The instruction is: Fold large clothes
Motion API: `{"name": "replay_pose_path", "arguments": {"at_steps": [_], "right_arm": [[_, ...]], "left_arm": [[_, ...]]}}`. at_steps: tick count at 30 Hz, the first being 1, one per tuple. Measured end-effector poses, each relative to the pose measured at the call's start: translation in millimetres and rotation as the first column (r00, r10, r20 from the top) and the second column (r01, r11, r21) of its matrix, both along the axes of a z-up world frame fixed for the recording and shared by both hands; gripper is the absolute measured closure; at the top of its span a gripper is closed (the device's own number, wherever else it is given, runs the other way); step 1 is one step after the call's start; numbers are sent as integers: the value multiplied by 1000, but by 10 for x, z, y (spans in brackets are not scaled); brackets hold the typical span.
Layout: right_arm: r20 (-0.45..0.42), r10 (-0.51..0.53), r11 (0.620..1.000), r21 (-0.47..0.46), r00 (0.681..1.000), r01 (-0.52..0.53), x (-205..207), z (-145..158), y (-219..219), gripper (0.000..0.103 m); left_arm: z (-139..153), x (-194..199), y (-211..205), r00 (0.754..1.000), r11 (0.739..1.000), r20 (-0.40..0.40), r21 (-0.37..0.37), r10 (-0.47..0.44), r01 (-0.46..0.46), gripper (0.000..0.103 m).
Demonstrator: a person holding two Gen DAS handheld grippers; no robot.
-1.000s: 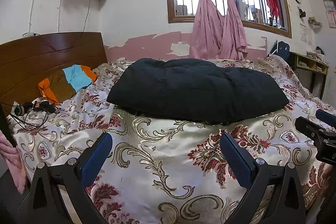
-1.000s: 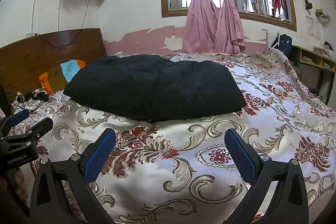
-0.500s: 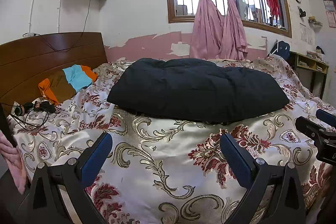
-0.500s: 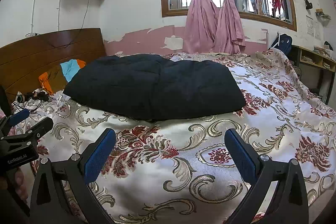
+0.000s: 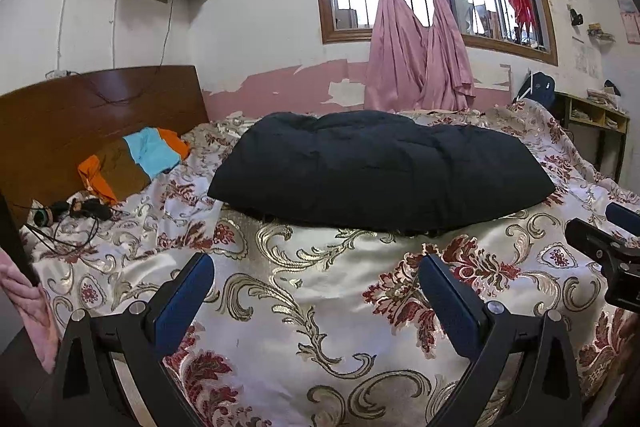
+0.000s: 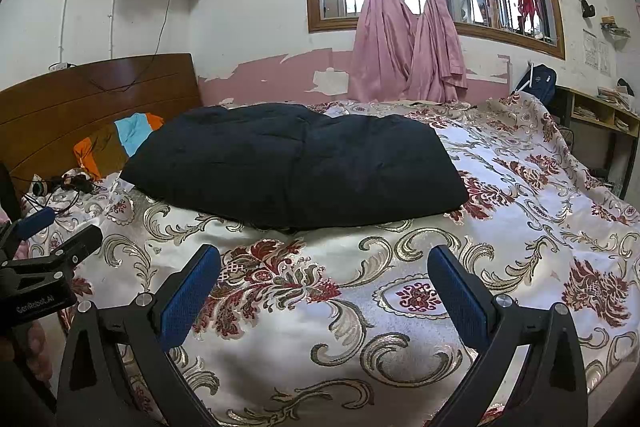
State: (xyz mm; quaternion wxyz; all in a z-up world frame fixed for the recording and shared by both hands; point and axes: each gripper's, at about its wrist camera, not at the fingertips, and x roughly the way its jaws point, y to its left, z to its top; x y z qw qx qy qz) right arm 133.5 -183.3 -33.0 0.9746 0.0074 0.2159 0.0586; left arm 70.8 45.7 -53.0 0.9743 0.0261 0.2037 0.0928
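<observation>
Judging by its compact shape, we take the black jacket (image 5: 376, 171) in the middle of the bed (image 5: 320, 307) for already folded. Our left gripper (image 5: 316, 291) and right gripper (image 6: 326, 285) hover short of it, jaws wide apart and empty, so little seems left.

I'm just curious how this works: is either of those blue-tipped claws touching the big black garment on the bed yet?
Apart. In both wrist views, patterned bedspread shows between each open gripper, left and right, and the black garment.
</observation>
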Motion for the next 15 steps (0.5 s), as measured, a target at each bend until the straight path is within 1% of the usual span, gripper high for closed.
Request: {"name": "replay_pose_path", "arguments": {"at_steps": [7, 15], "right_arm": [[0, 0, 1000, -1, 1000, 0, -2, -5, 5, 1], [0, 0, 1000, -1, 1000, 0, -4, -5, 10, 1]], "left_arm": [[-3, -10, -23, 1000, 1000, 11, 27, -6, 6, 0], [-9, -14, -11, 1000, 1000, 13, 28, -7, 7, 0]]}}
